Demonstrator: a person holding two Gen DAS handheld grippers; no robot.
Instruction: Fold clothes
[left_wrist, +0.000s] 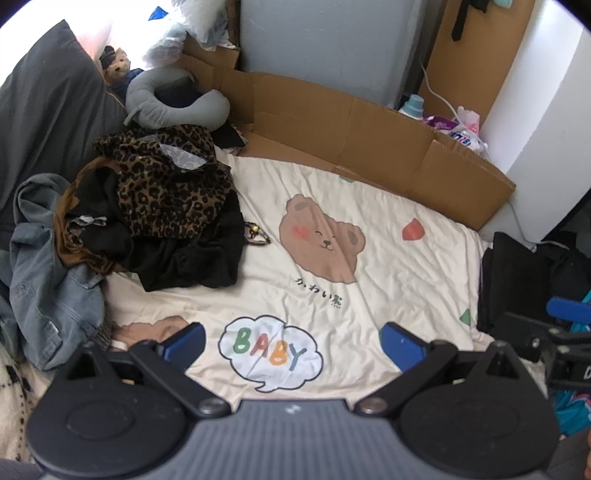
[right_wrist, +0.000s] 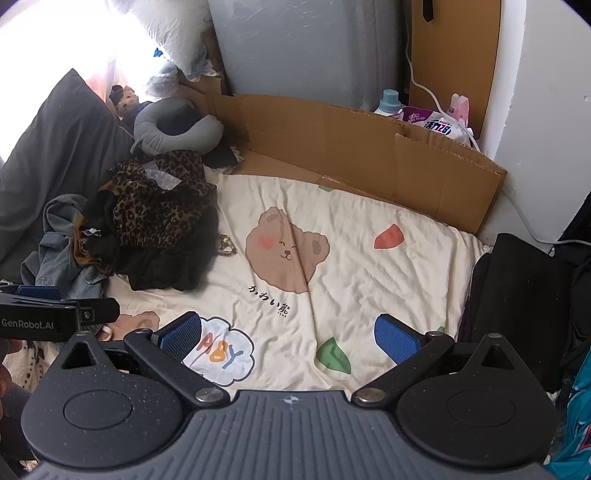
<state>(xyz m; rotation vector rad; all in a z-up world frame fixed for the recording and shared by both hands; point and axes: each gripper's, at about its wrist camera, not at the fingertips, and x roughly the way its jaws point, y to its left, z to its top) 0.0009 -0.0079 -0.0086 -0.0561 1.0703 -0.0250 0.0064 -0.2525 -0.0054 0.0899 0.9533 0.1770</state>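
Observation:
A heap of unfolded clothes lies at the left of the bed: a leopard-print garment (left_wrist: 170, 184) (right_wrist: 162, 206) on top, black garments (left_wrist: 192, 258) (right_wrist: 166, 269) under it, a denim jacket (left_wrist: 48, 280) (right_wrist: 59, 258) at the left. A folded black stack (left_wrist: 513, 280) (right_wrist: 517, 295) rests at the bed's right edge. My left gripper (left_wrist: 293, 345) hovers open above the cream bear-print sheet (left_wrist: 388, 288), holding nothing. My right gripper (right_wrist: 288, 336) is open too, over the same sheet (right_wrist: 369, 277), empty. The left gripper's body (right_wrist: 48, 314) shows at the right view's left edge.
Flattened cardboard (left_wrist: 369, 136) (right_wrist: 351, 147) lines the far side of the bed. A grey neck pillow (left_wrist: 173, 99) and a small teddy bear (left_wrist: 116, 66) sit behind the heap, beside a dark pillow (left_wrist: 48, 110). Detergent bottles and bags (right_wrist: 424, 114) stand at the far right.

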